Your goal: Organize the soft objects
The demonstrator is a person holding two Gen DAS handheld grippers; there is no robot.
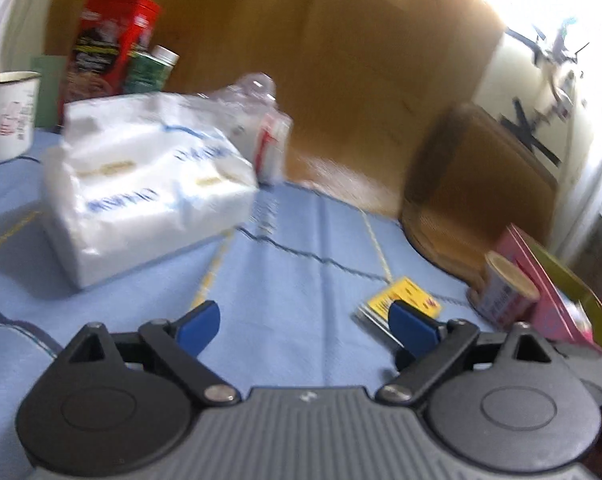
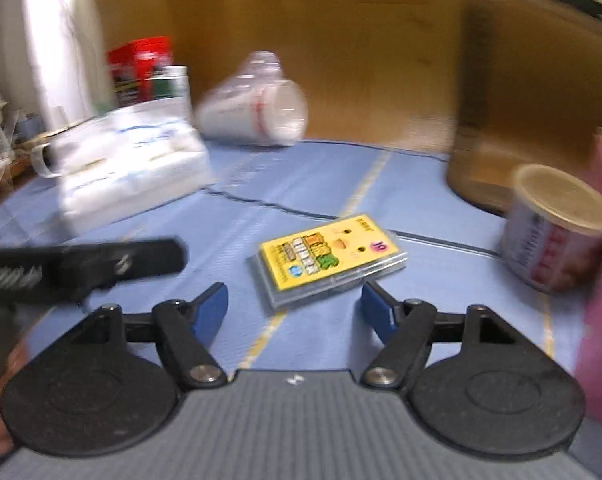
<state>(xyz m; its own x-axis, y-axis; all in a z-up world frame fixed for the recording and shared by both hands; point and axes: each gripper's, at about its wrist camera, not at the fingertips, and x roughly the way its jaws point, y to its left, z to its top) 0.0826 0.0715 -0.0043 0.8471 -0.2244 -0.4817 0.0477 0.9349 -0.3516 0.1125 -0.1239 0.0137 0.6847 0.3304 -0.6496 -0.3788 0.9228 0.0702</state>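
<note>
Both views motion-blurred; print on the white plastic-wrapped tissue pack (image 1: 141,188) is unreadable. It lies flat on the blue tablecloth (image 1: 293,280), long axis running left-right, slightly skewed, far left of my left gripper (image 1: 305,326). Left gripper spread, empty. Right gripper (image 2: 293,308) spread, empty, just short of the yellow-labelled clear flat case (image 2: 327,256).

A light-blue cloth (image 2: 309,184) with yellow lines is seen; the tissue pack (image 1: 149,184) is white with blue print.
</note>
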